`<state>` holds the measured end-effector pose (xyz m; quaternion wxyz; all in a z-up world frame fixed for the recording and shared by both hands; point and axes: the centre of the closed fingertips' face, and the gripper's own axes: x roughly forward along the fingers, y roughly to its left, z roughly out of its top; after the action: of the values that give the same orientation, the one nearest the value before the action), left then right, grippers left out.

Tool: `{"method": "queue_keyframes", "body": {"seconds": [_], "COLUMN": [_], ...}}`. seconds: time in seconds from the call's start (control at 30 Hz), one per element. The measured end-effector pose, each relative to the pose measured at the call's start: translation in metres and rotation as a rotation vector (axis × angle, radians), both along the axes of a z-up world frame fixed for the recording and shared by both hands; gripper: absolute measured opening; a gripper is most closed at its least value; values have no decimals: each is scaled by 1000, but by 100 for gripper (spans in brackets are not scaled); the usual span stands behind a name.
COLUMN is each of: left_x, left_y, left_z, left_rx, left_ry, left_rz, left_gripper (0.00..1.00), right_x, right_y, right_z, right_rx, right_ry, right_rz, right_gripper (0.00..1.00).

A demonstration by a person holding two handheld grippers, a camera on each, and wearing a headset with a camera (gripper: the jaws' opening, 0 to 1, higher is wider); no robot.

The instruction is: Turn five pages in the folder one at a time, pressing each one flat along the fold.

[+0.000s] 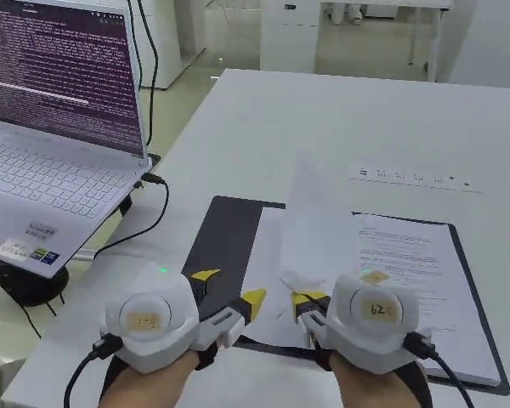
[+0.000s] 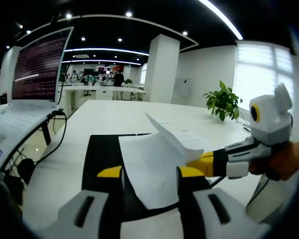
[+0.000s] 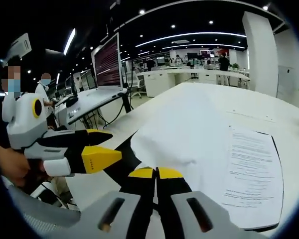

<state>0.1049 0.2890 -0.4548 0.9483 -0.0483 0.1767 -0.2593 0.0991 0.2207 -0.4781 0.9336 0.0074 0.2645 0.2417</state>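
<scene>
- My right claw (image 3: 156, 173) was pinched shut on the lifted page (image 3: 184, 124); my left claw (image 2: 149, 172) stood open, gripping nothing.
- I judged a hard pull might rip it from the folder (image 1: 229, 234).

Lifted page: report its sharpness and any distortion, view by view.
Head view: lifted page smeared by motion blur, printed sheet beside it sharp. Left gripper view: page crisp, fisheye bending the ceiling light strip. Right gripper view: page soft, washed-out.

Left gripper (image 2: 149, 172) fingers (image 2: 109, 172) apart; right gripper (image 2: 203, 162) pinches lifted page (image 2: 157, 149)
</scene>
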Motion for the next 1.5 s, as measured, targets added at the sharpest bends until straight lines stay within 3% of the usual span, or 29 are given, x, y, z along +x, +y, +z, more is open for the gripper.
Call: {"method": "queue_keyframes", "body": {"seconds": [0.17,0.3,0.6,0.8,1.03,1.1,1.2,1.37,1.5], "left_x": [-1,-2,-4,-3,0,1,3,9,17], "left_y": [13,22,28,24,21,19,17,2,-19], "left_z": [-3,-6,-17,-29,-33,-34,-38,-42,-49], "left_rx": [2,0,6,12,10,8,19,39,102], "left_ry": [9,15,52,83,99,103,118,121,106], "left_rz": [27,47,58,53,56,55,55,21,-40], "left_gripper": [41,41,42,42,42,42,42,41,42], "right_x": [0,-2,-2,-4,-13,-17,-23,-29,-24], "right_y": [14,21,26,24,32,36,32,15,-12], "right_z": [-16,-35,-71,-85,-78,-73,-67,-59,-51], "right_rx": [-14,-60,-134,-108,-13,36,49,74,58], "right_ry": [57,95,155,188,179,168,137,102,53], "right_rz": [16,36,75,71,86,97,106,82,17], "right_gripper": [0,0,0,1,11,13,13,8,3]}}
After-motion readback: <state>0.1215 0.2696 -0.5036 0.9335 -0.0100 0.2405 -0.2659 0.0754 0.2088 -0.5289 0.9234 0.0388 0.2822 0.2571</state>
